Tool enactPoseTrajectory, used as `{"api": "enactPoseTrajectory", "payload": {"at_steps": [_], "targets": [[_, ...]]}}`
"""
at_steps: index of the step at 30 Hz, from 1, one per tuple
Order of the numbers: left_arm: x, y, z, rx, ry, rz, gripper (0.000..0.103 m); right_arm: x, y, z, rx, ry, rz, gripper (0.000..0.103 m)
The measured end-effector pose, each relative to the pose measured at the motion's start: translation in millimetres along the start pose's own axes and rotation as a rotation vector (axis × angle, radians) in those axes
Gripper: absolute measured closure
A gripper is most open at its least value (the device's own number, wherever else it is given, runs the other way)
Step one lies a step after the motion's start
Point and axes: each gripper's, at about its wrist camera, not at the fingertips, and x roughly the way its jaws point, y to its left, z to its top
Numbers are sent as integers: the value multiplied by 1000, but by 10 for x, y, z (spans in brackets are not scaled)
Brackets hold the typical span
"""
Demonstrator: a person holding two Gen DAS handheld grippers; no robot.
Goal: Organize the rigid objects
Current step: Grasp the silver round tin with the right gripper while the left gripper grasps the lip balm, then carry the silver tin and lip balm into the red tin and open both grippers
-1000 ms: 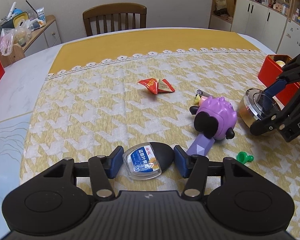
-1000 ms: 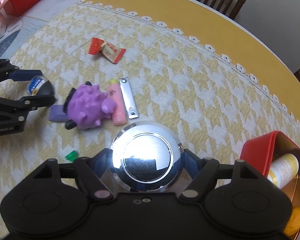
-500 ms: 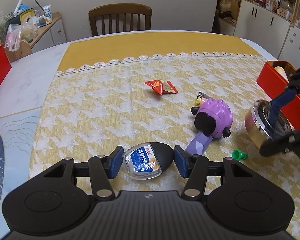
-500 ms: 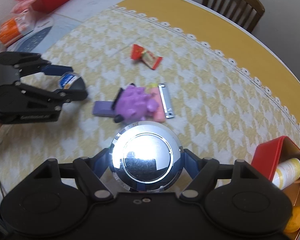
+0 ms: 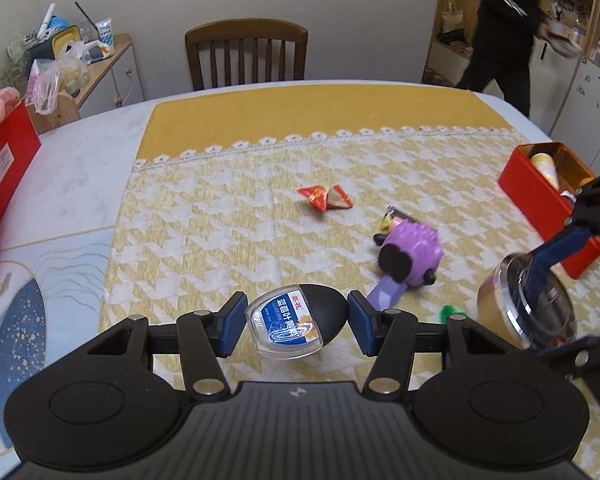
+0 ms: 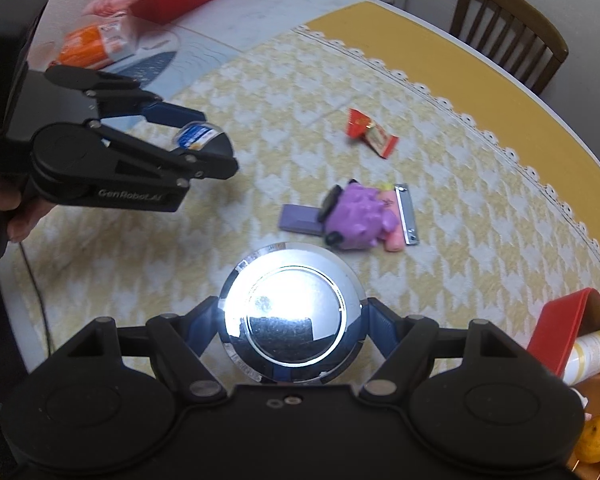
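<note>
Left wrist view: we clamp left gripper (image 5: 296, 324) on mint container (image 5: 296, 326) | right gripper (image 6: 290, 334) grips chrome-lidded tin (image 6: 290, 330), both lifted for red box (image 6: 556, 328)

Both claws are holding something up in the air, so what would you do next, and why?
Probably carry the shiny round tin, clamped in the right gripper, across to the open red box and lower it in. The box already holds a bottle and an orange, and it sits nearest that hand.
</note>
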Motion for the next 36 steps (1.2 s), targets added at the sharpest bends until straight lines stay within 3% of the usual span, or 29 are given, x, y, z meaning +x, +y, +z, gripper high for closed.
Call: {"api": "enactPoseTrajectory", "payload": {"at_steps": [7, 15, 36], "targets": [[-223, -211, 225, 27, -14, -34, 49, -253, 21, -94, -22, -21, 27, 27], [-286, -762, 541, 45, -29, -111, 49, -542, -271, -346, -16, -43, 25, 27], [137, -2747, 946, 206, 12, -278, 49, -1167, -2081, -1287, 168, -95, -227, 27]]}}
